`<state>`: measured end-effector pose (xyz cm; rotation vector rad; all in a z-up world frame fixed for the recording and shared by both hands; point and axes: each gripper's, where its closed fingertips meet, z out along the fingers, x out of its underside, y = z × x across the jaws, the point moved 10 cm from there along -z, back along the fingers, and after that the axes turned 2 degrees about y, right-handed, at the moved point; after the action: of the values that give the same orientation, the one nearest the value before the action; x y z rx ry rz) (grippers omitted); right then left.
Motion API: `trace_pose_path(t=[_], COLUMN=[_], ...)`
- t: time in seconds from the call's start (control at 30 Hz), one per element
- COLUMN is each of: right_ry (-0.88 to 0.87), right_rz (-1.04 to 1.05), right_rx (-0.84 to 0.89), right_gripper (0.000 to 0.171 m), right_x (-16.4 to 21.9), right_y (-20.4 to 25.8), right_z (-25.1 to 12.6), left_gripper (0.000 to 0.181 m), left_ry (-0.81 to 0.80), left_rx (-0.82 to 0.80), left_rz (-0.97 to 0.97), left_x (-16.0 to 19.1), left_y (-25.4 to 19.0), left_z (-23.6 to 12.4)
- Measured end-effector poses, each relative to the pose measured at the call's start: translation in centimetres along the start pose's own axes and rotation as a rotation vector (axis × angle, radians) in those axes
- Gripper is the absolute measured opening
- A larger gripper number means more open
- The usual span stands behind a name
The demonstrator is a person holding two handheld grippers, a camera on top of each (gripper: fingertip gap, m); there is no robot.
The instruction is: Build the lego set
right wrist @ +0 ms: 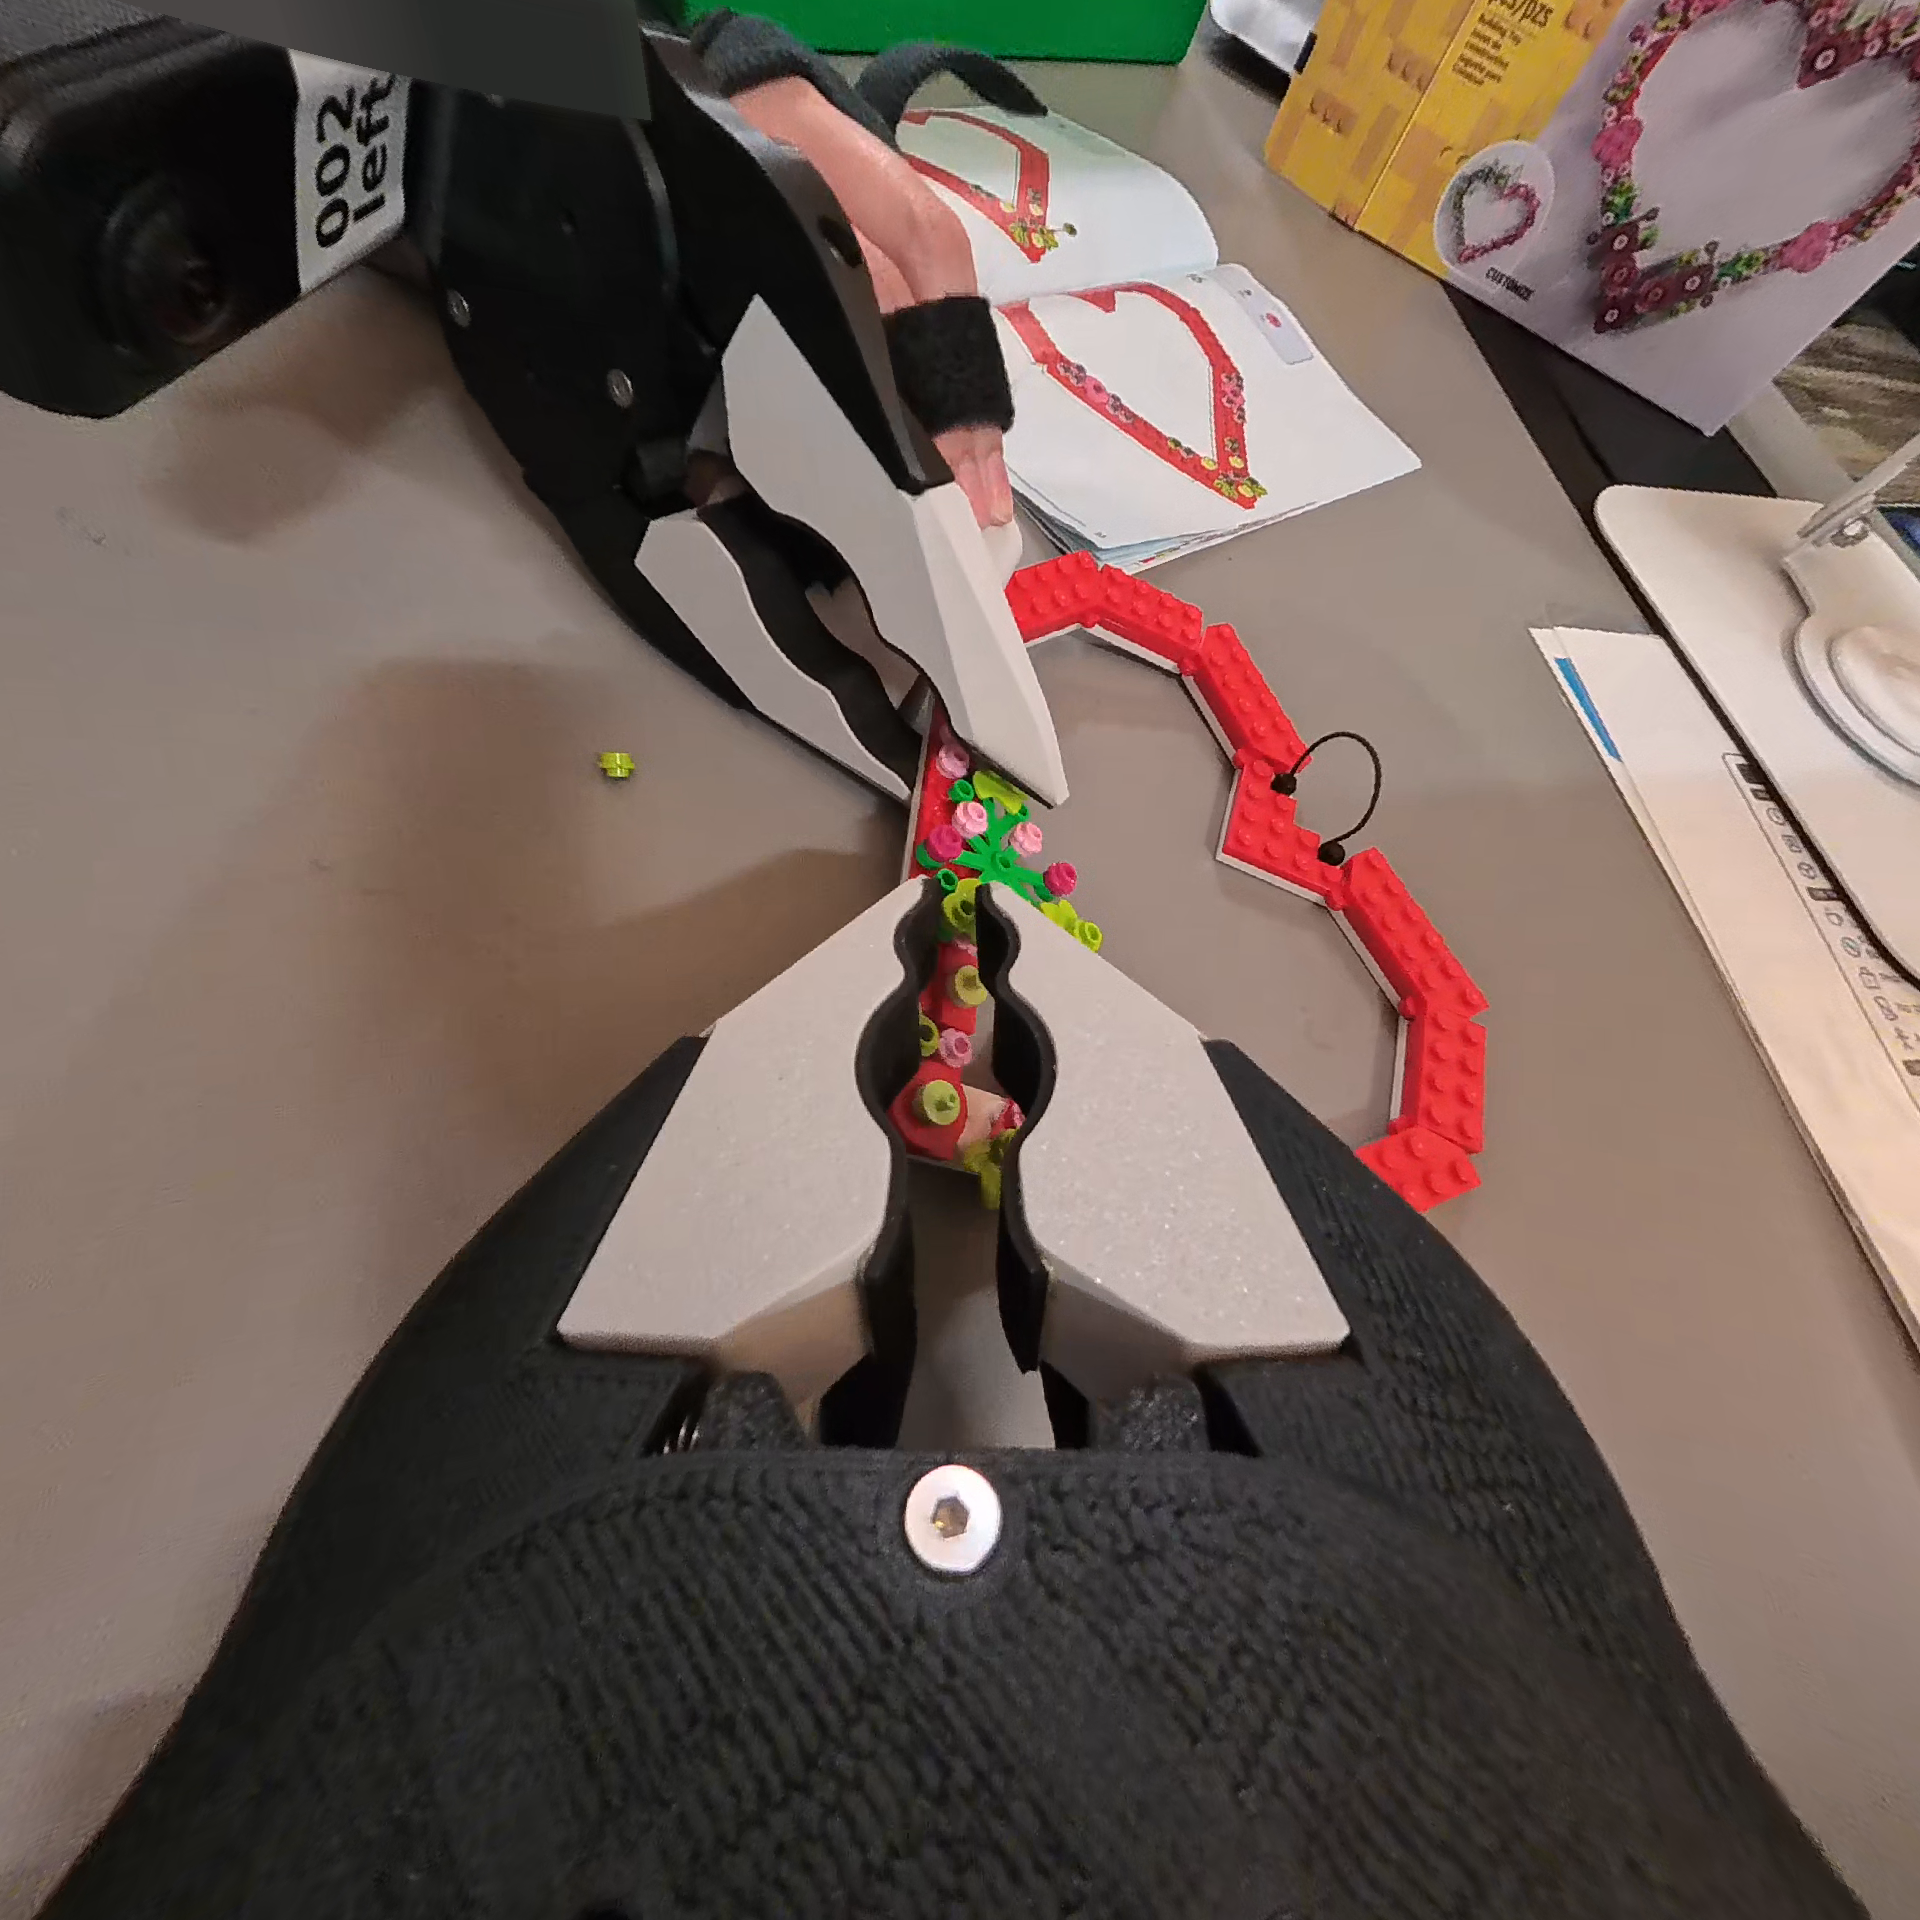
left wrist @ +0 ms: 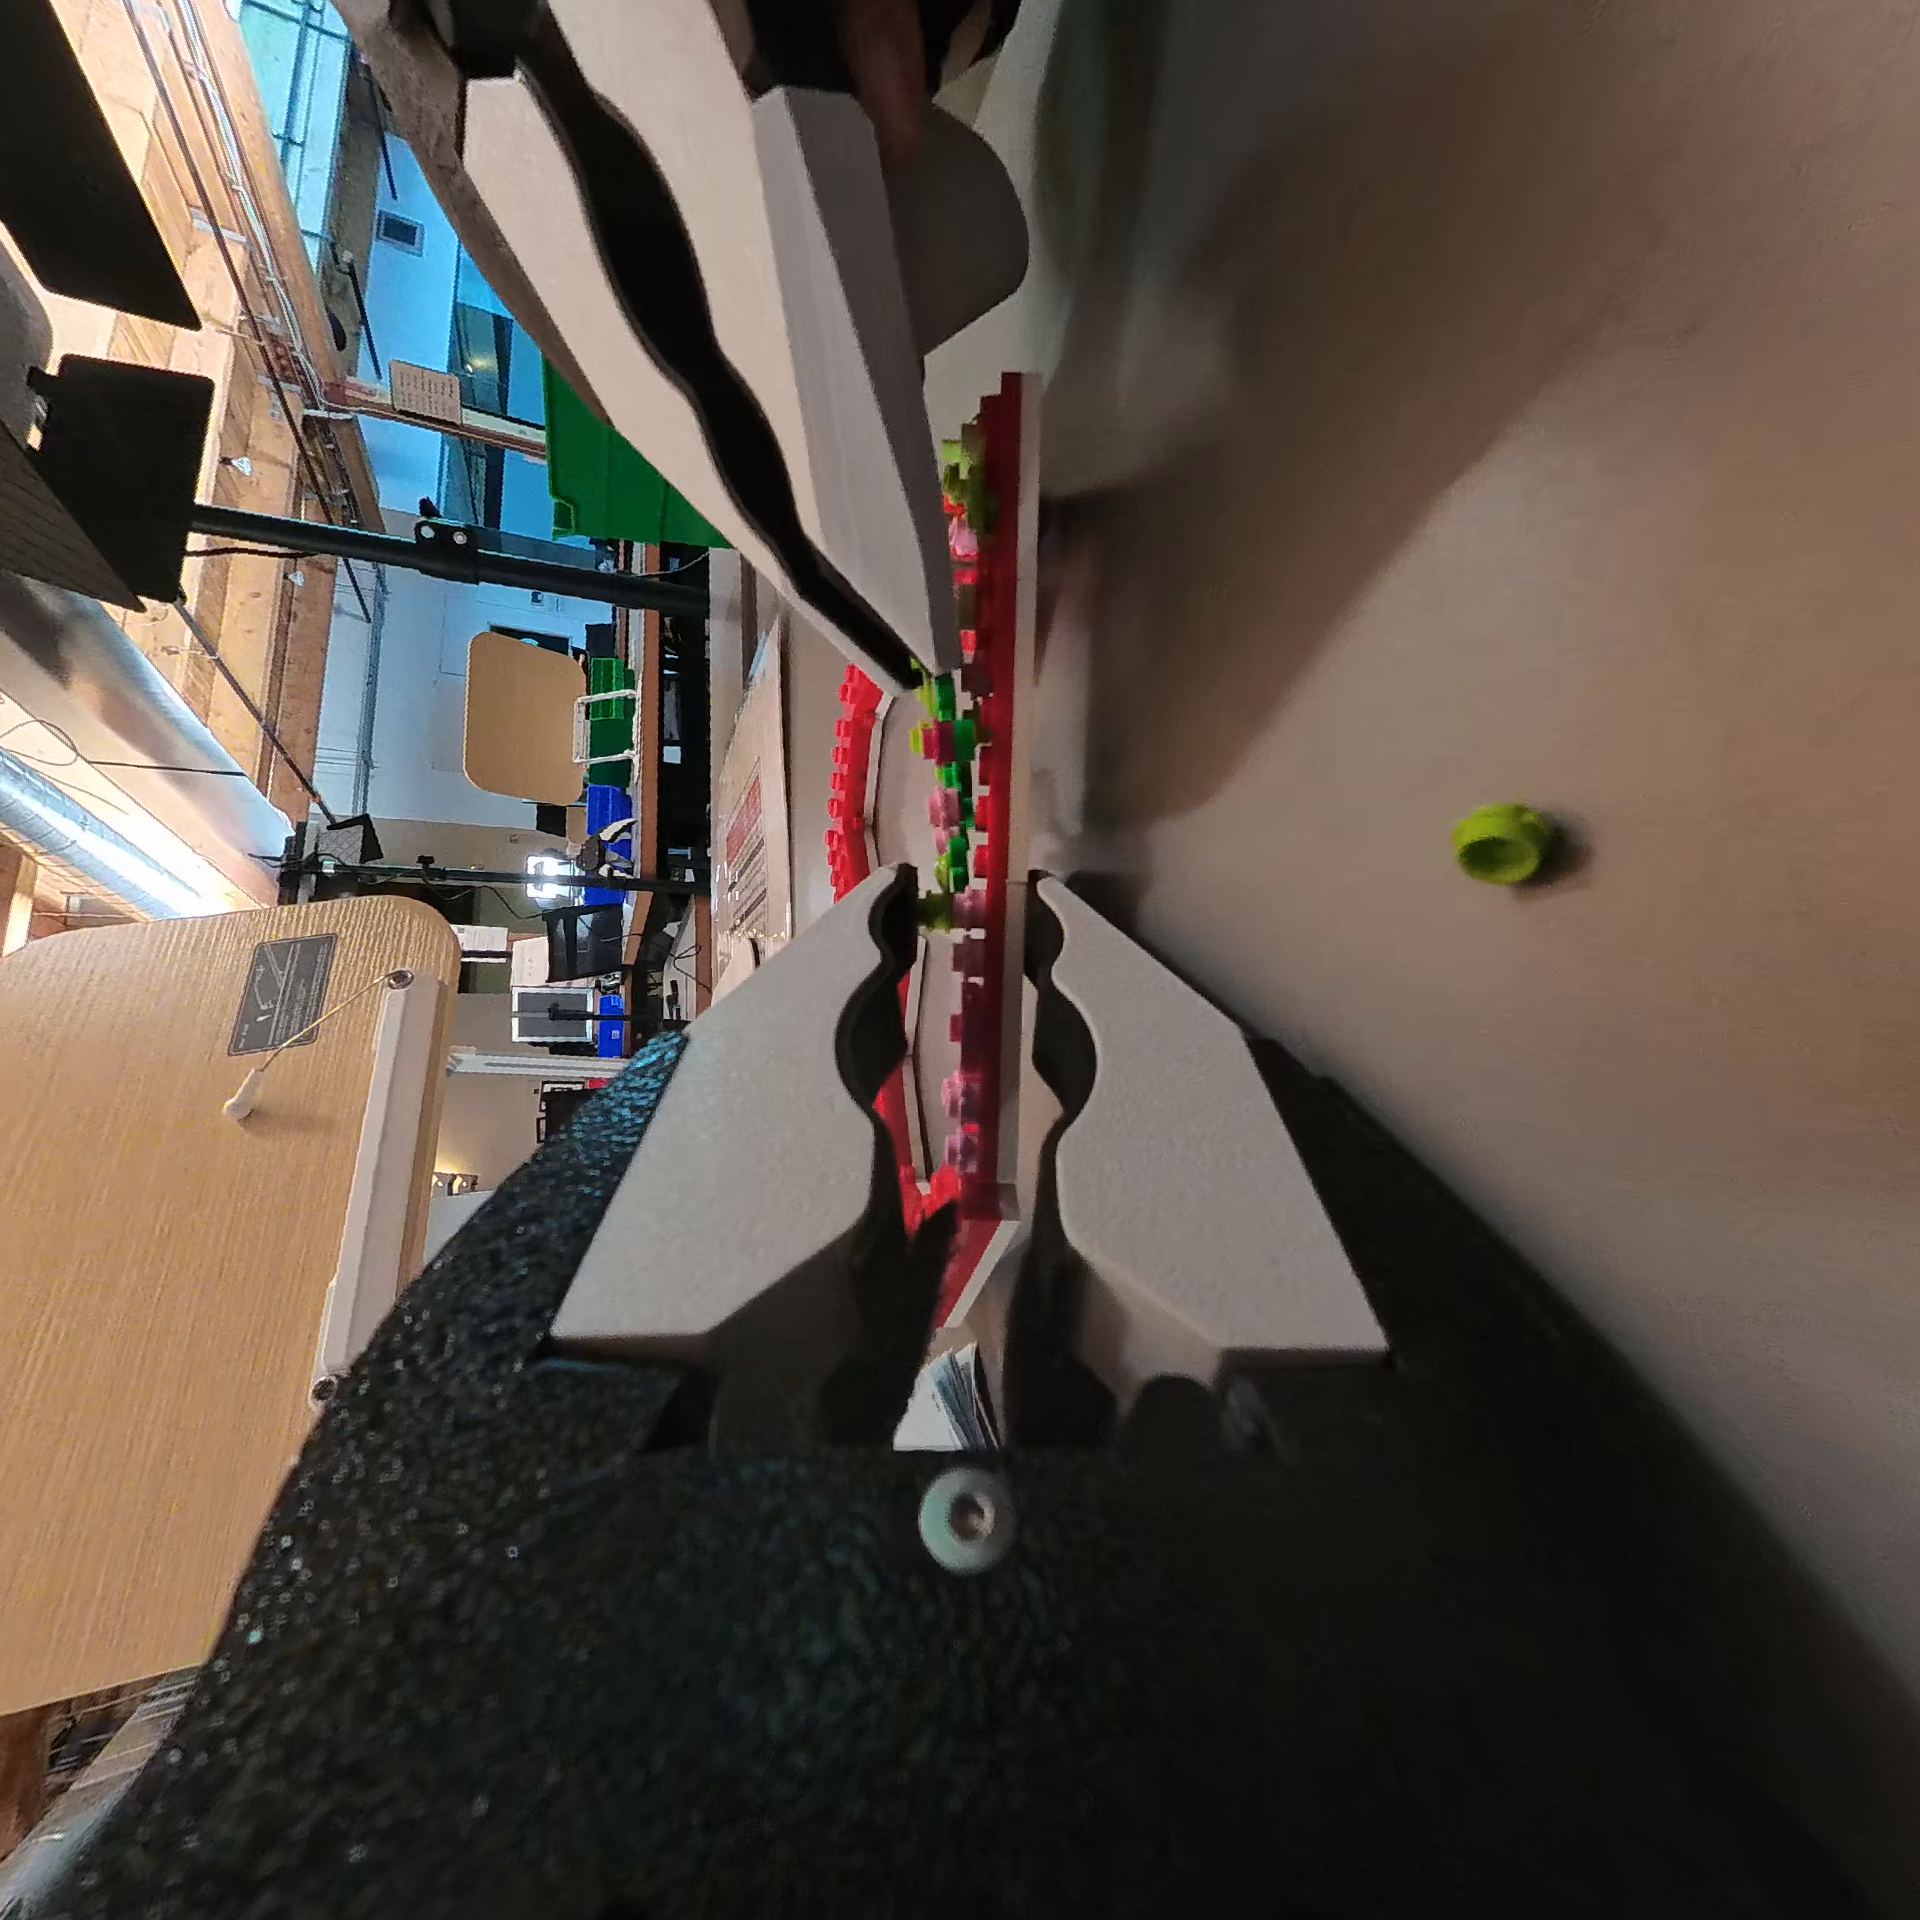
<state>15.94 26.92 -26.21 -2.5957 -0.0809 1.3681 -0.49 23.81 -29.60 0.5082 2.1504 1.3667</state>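
A red heart-shaped lego frame (right wrist: 1423,966) lies on the grey table (right wrist: 312,1039). Its left arm carries pink flowers, green leaves (right wrist: 997,847) and lime studs. My left gripper (left wrist: 971,878) is shut on that arm's edge; in the right wrist view the left gripper (right wrist: 977,795) comes in from the upper left. My right gripper (right wrist: 954,894) is shut on a small lime piece (right wrist: 961,906), held right over the flowered arm. In the left wrist view the right gripper (left wrist: 928,673) comes from above, tips at the flowers (left wrist: 951,748). A loose lime stud (right wrist: 617,766) lies on the table, also in the left wrist view (left wrist: 1503,844).
An open instruction booklet (right wrist: 1174,416) lies behind the frame. A yellow lego box (right wrist: 1558,177) stands at the back right. Papers (right wrist: 1714,831) and a white tray (right wrist: 1683,582) lie at the right. A green bin (right wrist: 935,21) is at the far edge. My two grippers' fingertips are within a few centimetres of each other.
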Motion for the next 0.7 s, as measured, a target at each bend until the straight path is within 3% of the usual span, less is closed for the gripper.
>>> trace_pose_path(t=[0.7], right_ry=[-0.009], right_rz=[-0.011], right_rx=[-0.026], right_gripper=[0.005], right_x=[-0.09], right_y=[0.29], right_z=[0.09], left_gripper=[0.018], left_ry=[0.004], left_rx=[0.004], left_rz=[-0.006], left_x=[-0.04], left_y=[-0.05], left_z=[-0.04])
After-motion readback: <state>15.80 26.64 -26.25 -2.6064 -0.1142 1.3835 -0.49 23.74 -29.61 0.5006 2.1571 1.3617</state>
